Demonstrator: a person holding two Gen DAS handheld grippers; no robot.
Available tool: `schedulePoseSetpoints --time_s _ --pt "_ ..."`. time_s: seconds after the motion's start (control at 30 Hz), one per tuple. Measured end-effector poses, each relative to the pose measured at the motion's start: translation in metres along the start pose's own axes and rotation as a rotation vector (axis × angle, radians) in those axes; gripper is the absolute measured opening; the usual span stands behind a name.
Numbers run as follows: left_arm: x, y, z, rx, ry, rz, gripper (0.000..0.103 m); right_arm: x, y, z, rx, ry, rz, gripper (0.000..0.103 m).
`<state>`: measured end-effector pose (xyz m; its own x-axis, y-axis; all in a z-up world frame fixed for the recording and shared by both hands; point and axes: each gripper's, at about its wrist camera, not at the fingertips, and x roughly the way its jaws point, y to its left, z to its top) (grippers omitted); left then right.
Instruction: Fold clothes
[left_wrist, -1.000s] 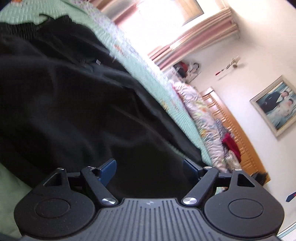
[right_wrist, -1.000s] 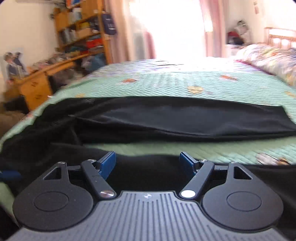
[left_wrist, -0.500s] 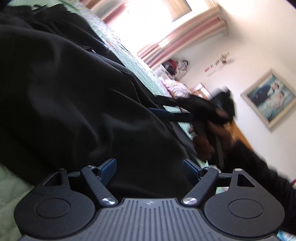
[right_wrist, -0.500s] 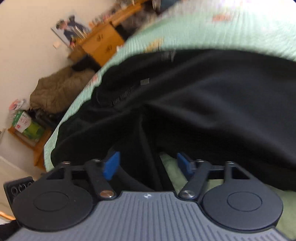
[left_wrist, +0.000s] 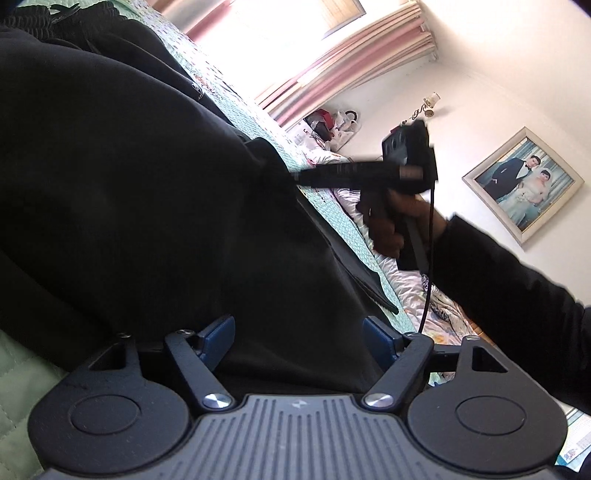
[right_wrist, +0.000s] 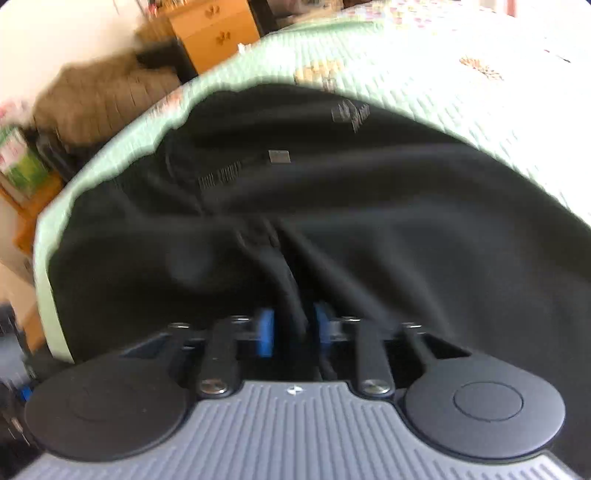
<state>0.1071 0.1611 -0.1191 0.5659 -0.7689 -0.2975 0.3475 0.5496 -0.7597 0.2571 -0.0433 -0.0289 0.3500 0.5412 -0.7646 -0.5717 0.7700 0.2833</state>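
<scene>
1. Black garment lies spread on a bed with a green quilted bedspread; the fabric fills most of both wrist views.
2. Left gripper: blue fingers set wide apart, nothing between them. It hangs just above the dark cloth; whether the fingertips touch the fabric cannot be told.
3. Right gripper: blue pads drawn close together with a bunched ridge of the black garment pinched between them. Folds radiate away from the pinch point.
4. In the left wrist view the right gripper shows side-on, its tip meeting the raised edge of the garment. A hand holds its handle, with a dark sleeve behind it and a thin cable hanging down.
5. Small pale printed marks and a grey tag show on the garment in the right wrist view; the lettering is too blurred to read.
6. Surroundings, left wrist view: pink striped curtains at a bright window, a framed portrait on the white wall, floral bedding past the bedspread's edge.
7. Surroundings, right wrist view: wooden drawer unit and a brown quilted heap beyond the bed; this view is motion-blurred.
</scene>
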Motion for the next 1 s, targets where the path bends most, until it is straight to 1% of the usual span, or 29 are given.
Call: schedulePoseSetpoints --time_s 0.03,0.07,0.1,0.23,0.3,0.43,0.5,0.53,0.57,0.67,0.77,0.8,0.87,0.9,1.0 --pt "0.000 0.000 -0.001 0.002 0.001 0.000 0.079 -0.011 -0.006 -0.011 0.019 -0.008 -0.026 0.046" --pt "-0.001 0.000 -0.001 0.003 0.001 -0.001 0.079 -0.022 -0.012 -0.023 0.039 -0.015 -0.051 0.058" --pt "-0.002 0.000 -0.002 0.004 0.002 -0.001 0.079 -0.033 -0.017 -0.034 0.058 -0.023 -0.077 0.062" --pt "-0.001 -0.002 -0.001 0.003 -0.001 0.006 0.079 -0.077 -0.040 -0.080 0.136 -0.053 -0.179 0.063" --pt "0.000 -0.004 -0.001 0.010 0.000 0.016 0.081 -0.099 -0.052 -0.103 0.175 -0.068 -0.230 0.064" --pt "-0.002 -0.009 0.000 0.019 -0.001 0.035 0.082 -0.132 -0.059 -0.163 0.151 -0.049 -0.470 0.063" --pt "0.000 -0.012 0.001 0.024 0.003 0.043 0.082 -0.149 -0.062 -0.193 0.138 -0.038 -0.591 0.071" --pt "0.001 -0.014 0.002 0.027 0.005 0.047 0.081 -0.157 -0.064 -0.208 0.132 -0.033 -0.651 0.077" --pt "0.001 -0.015 0.002 0.029 0.007 0.053 0.082 -0.165 -0.066 -0.222 0.125 -0.028 -0.712 0.077" --pt "0.002 -0.018 0.004 0.031 0.010 0.070 0.082 -0.192 -0.055 -0.239 0.219 -0.125 -0.757 0.075" --pt "-0.003 -0.018 0.004 0.016 0.005 0.078 0.085 -0.208 -0.031 -0.235 0.259 -0.301 -0.675 0.075" --pt "-0.004 -0.020 0.003 0.009 0.001 0.077 0.086 -0.211 -0.029 -0.232 0.303 -0.360 -0.635 0.075" --pt "-0.004 -0.022 0.001 0.006 0.004 0.079 0.086 -0.215 -0.040 -0.227 0.460 -0.450 -0.532 0.080" --pt "-0.004 -0.023 0.000 0.010 0.009 0.085 0.086 -0.217 -0.045 -0.225 0.539 -0.493 -0.478 0.080" --pt "-0.001 -0.027 0.001 0.034 0.026 0.107 0.086 -0.205 -0.090 -0.236 0.874 -0.594 -0.317 0.080"
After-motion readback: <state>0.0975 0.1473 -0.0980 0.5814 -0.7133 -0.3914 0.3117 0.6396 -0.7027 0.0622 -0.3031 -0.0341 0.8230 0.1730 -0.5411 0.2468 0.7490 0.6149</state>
